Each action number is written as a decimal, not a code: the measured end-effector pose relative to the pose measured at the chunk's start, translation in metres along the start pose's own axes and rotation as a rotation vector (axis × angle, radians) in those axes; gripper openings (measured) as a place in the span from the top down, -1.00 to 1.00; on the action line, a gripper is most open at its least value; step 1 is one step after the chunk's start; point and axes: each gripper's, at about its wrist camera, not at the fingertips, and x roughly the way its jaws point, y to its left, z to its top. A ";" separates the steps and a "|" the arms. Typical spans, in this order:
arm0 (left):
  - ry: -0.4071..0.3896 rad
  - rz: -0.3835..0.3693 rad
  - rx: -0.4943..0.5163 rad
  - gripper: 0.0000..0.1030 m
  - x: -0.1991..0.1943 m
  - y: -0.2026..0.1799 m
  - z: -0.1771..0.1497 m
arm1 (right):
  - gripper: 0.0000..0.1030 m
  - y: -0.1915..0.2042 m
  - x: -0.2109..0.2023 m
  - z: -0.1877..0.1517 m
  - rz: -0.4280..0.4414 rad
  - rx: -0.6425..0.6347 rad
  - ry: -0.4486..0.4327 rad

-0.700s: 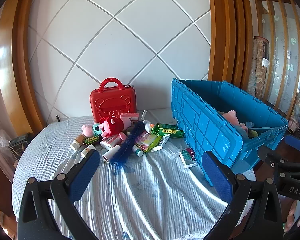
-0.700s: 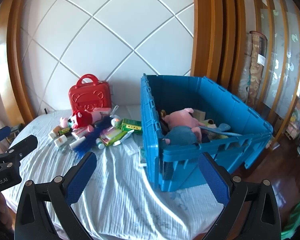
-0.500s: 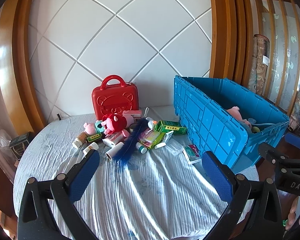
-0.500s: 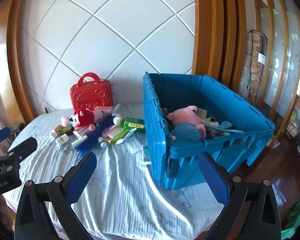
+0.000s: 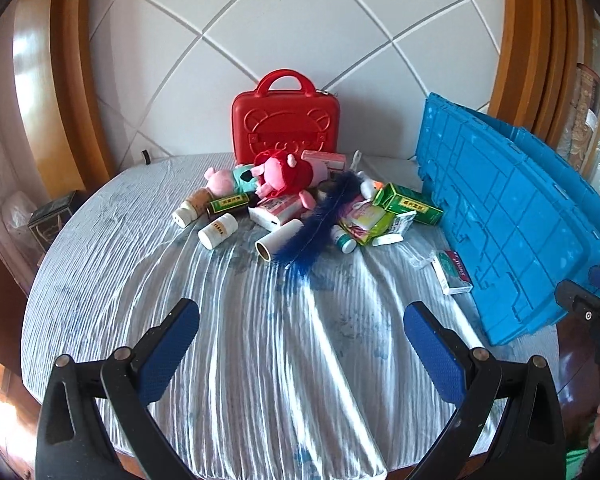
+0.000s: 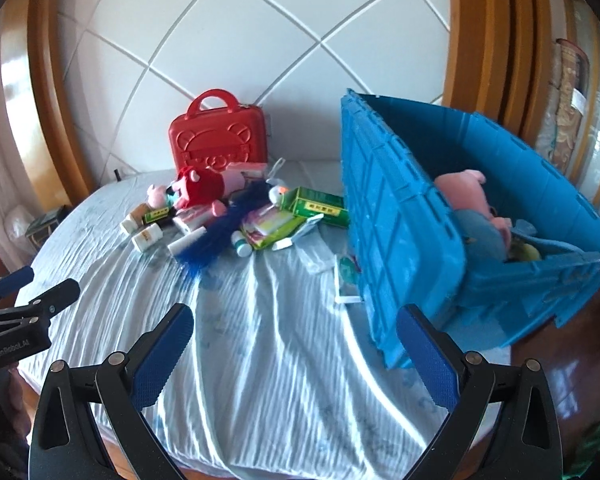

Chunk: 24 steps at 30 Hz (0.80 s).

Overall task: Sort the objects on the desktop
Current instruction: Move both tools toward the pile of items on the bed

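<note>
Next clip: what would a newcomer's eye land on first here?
Probably the big blue crate at the table's right, with a pink plush pig inside. Next, the red bear-embossed case standing upright against the wall, behind a heap of toys, medicine boxes and bottles crossed by a dark blue feather.

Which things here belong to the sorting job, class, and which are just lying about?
Belongs to the job:
- big blue plastic crate
- red plush toy
- dark blue feather
- green cardboard medicine box
- white capped pill bottle
- red hard-shell bear case

Just lying about:
- dark box beside the table
- striped pale tablecloth
</note>
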 end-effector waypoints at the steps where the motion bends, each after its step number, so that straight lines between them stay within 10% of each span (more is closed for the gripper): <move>1: 0.007 0.012 -0.006 -1.00 0.007 0.003 0.003 | -1.00 0.002 0.015 0.006 0.022 -0.010 0.014; 20: 0.259 0.118 -0.069 -0.59 0.186 0.038 0.044 | -0.99 0.039 0.225 0.061 0.256 -0.156 0.253; 24: 0.310 0.094 -0.015 -0.50 0.234 0.045 0.057 | -0.64 0.050 0.250 0.070 0.251 -0.152 0.277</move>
